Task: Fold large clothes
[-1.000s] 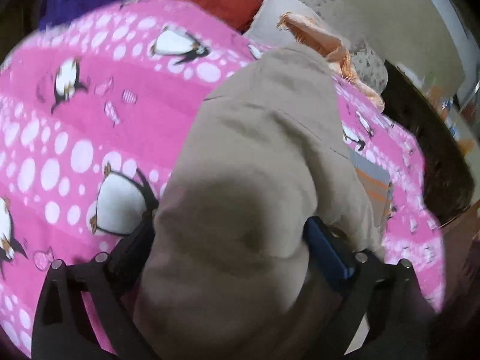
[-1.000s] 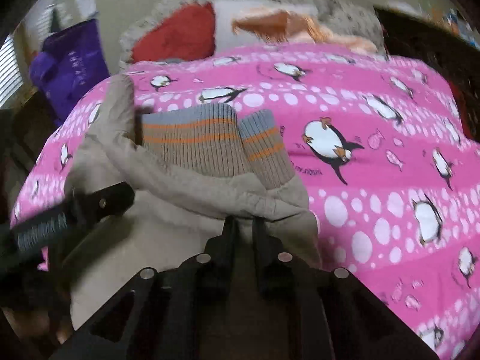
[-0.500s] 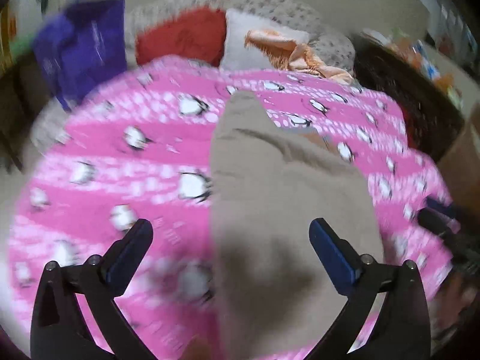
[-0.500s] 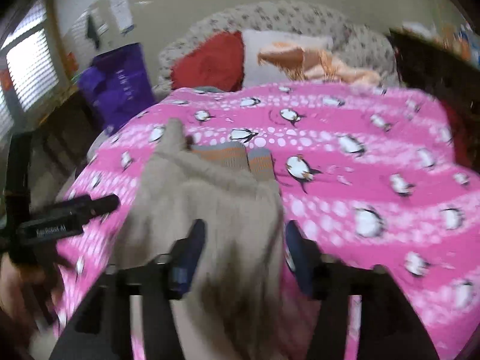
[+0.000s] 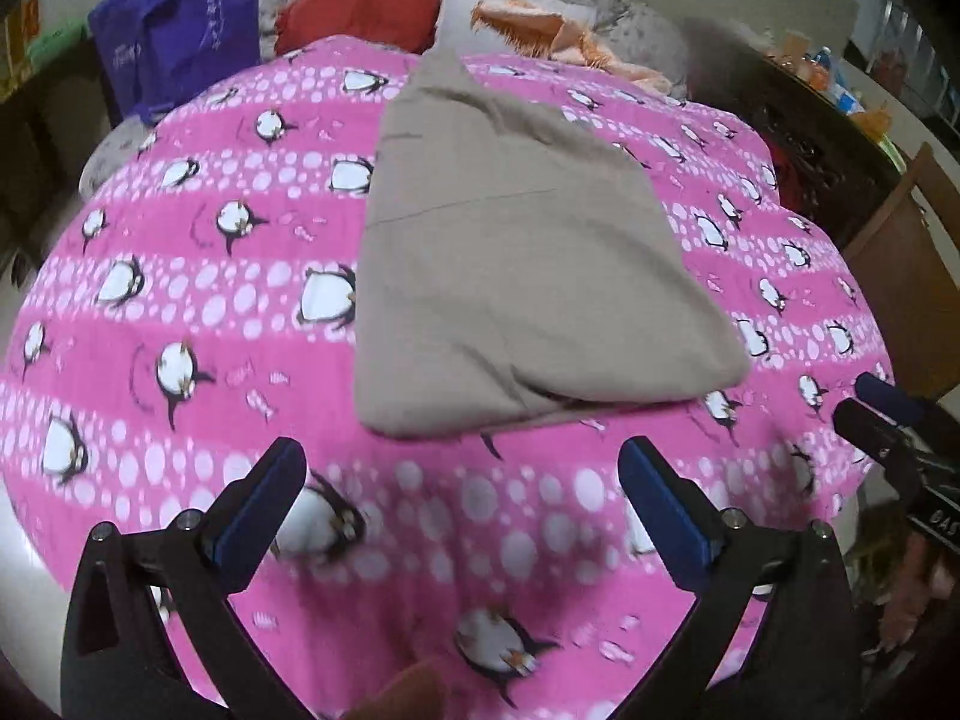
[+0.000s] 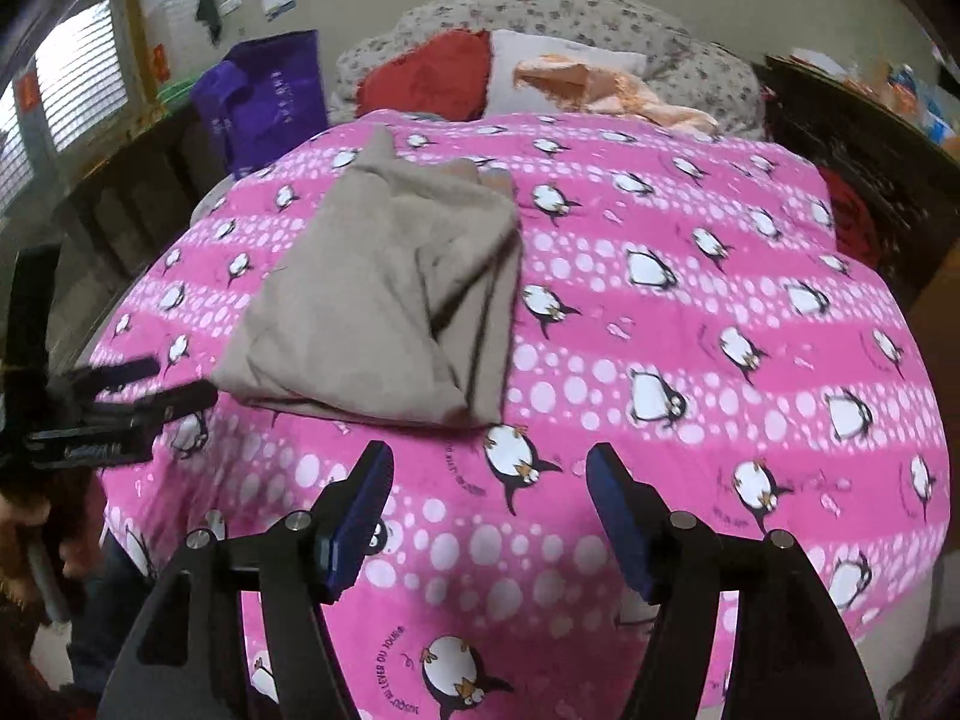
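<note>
Two grippers, both with jaws spread wide and nothing between them. The left gripper point(image 5: 459, 495) hangs above the near part of the pink fleece blanket printed with penguins and white dots point(image 5: 180, 276), short of the garment's near edge. The right gripper point(image 6: 489, 507) is likewise over bare blanket, just short of the garment's near right corner; blue pads point(image 6: 360, 516) face inward on its fingers.

The folded beige fabric garment point(image 5: 516, 276) lies flat on the blanket, left of centre in the right wrist view point(image 6: 390, 294), neither gripper touching it. Folded layers show at the near edge, one lapped over another. A bit of ribbed cuff peeks out at its far right corner point(image 6: 498, 180), colour hard to read.

Far end of the bed: a red cushion point(image 6: 432, 78), a white pillow point(image 6: 540, 69) with a crumpled peach cloth point(image 6: 606, 90) on it, and a floral-print grey cover behind point(image 6: 570, 12). A purple fabric bag point(image 6: 264, 96) stands beside the bed at left.
</note>
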`<state>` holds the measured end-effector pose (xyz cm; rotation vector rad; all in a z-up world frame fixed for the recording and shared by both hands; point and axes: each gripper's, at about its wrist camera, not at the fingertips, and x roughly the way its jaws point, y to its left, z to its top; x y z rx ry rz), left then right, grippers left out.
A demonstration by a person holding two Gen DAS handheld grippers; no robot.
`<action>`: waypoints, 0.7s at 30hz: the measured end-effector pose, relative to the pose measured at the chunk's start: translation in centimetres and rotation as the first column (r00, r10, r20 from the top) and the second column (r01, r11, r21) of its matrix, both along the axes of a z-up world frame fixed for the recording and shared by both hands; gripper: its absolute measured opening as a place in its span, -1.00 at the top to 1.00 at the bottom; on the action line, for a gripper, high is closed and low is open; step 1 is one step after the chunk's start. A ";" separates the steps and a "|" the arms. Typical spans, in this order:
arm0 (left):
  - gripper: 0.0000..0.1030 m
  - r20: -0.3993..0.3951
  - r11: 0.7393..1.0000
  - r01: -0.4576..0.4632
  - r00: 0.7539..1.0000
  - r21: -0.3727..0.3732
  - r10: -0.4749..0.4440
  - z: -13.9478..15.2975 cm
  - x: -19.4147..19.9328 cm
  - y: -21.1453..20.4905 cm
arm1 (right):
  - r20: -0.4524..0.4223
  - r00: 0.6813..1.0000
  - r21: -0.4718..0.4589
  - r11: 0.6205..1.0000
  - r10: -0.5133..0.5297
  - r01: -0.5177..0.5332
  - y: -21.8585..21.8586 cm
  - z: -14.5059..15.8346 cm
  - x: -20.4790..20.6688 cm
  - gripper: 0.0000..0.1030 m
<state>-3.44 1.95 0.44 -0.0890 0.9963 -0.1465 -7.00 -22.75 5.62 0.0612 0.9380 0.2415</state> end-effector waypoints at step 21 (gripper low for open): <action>-1.00 0.019 1.000 0.009 1.000 0.007 -0.009 1.7 -2.4 -1.5 | 0.008 1.000 0.021 0.999 -0.024 0.024 -0.4 0.6 0.2 -0.32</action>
